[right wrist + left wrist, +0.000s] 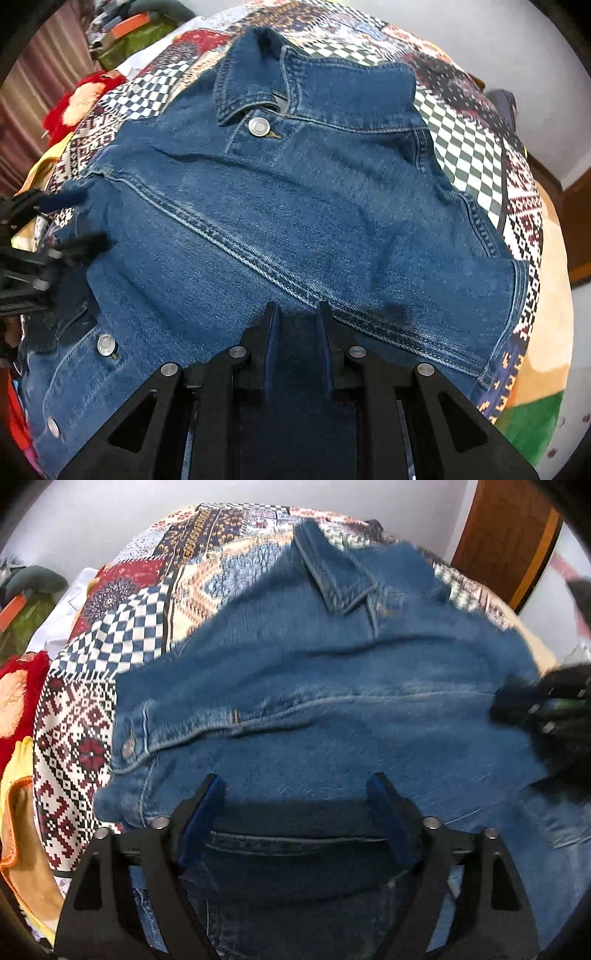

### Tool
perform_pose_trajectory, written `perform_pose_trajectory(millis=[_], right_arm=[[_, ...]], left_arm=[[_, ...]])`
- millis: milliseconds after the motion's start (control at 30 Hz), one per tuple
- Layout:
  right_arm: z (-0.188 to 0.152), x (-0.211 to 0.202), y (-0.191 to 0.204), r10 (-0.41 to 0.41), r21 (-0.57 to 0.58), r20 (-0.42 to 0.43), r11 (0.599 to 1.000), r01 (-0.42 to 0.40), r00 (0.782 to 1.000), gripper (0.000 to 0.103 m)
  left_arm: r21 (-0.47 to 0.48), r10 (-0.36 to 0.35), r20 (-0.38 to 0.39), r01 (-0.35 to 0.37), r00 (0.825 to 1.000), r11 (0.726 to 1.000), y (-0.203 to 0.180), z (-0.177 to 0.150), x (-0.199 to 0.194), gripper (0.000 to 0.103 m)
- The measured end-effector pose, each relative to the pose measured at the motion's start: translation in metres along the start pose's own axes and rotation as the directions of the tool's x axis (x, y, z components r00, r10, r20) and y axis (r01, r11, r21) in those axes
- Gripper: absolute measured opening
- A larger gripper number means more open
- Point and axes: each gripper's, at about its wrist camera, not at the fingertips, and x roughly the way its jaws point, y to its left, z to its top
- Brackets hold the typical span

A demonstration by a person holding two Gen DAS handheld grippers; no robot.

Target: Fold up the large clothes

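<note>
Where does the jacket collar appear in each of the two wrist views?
Left wrist: collar at upper centre, its tip pointing up.
Right wrist: collar at upper left of centre, above a metal button.
Shared landmark: the checkered patch of the bedspread.

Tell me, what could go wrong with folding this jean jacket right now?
The left hand-held gripper is wide open over the denim jacket, gripping nothing, so a fold may come out crooked. The right hand-held gripper has only a narrow gap, and thick denim could slip out. The metal button near the collar might snag. The patterned bedspread could bunch up.
</note>
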Motion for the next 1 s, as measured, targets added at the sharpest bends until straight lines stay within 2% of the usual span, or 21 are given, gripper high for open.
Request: perform_pose_trajectory(millis=[100,200,333,433,533,633,667,700,733,767,800,867,1000], right_arm=[[-0.004,-0.002,0.000,-0.017,-0.046,0.005,0.999,0.017,1.000,0.015],[-0.010,-0.004,0.003,-0.083,-0.086,0.010,0.993,0.083,0.997,0.015],[-0.019,-0.008,0.002,-0.131,-0.127,0.035,0.983,0.134,0.991,0.015],[-0.024,-0.012,0.006,-0.205,-0.166,0.046,0.964,0.210,0.978,0.015],[-0.031,-0.013,0.010,-0.299,-0.208,0.052,0.930,0.304,0.953,0.015],[-0.037,-0.018,0.005,-0.303,-0.198,0.058,0.930,0.309,0.951,0.018],[-0.039,-0.021,0.001,-0.306,-0.180,0.056,0.933,0.311,0.950,0.029],[-0.040,-0.023,-0.003,-0.338,-0.159,0.061,0.926,0.343,0.939,0.040],[-0.040,-0.025,-0.006,-0.376,-0.144,0.068,0.913,0.382,0.924,0.067],[-0.042,-0.029,-0.011,-0.432,-0.124,0.085,0.889,0.440,0.898,0.087],[-0.044,-0.032,-0.015,-0.450,-0.114,0.097,0.881,0.459,0.888,0.090],[-0.049,-0.038,-0.027,-0.413,-0.090,0.097,0.902,0.421,0.905,0.091],[-0.055,-0.046,-0.051,-0.332,0.003,0.072,0.943,0.333,0.941,0.091]], left_arm=[[-0.033,-0.005,0.005,0.005,1.000,0.999,0.011,-0.006,-0.001,0.096],[-0.048,-0.014,0.002,0.015,1.000,0.999,0.020,-0.014,-0.006,0.096],[-0.048,0.000,0.002,0.001,1.000,0.999,0.026,-0.023,-0.011,0.101],[-0.051,0.000,-0.009,0.000,1.000,0.999,0.028,-0.034,-0.015,0.102],[-0.008,0.106,-0.029,-0.106,0.994,0.994,0.028,-0.048,-0.015,0.103],[-0.035,0.095,-0.040,-0.096,0.995,0.995,0.038,-0.061,-0.018,0.103],[-0.052,0.104,-0.050,-0.106,0.993,0.993,0.044,-0.066,-0.018,0.103],[-0.062,0.113,-0.055,-0.116,0.992,0.991,0.048,-0.070,-0.019,0.103],[-0.072,0.118,-0.060,-0.122,0.991,0.990,0.051,-0.073,-0.019,0.103],[-0.085,0.121,-0.066,-0.126,0.990,0.988,0.058,-0.077,-0.020,0.103],[-0.092,0.127,-0.072,-0.133,0.989,0.987,0.061,-0.080,-0.021,0.103],[-0.108,0.143,-0.079,-0.151,0.987,0.983,0.068,-0.085,-0.022,0.103],[-0.170,0.135,-0.051,-0.141,0.990,0.975,0.083,-0.082,-0.037,0.103]])
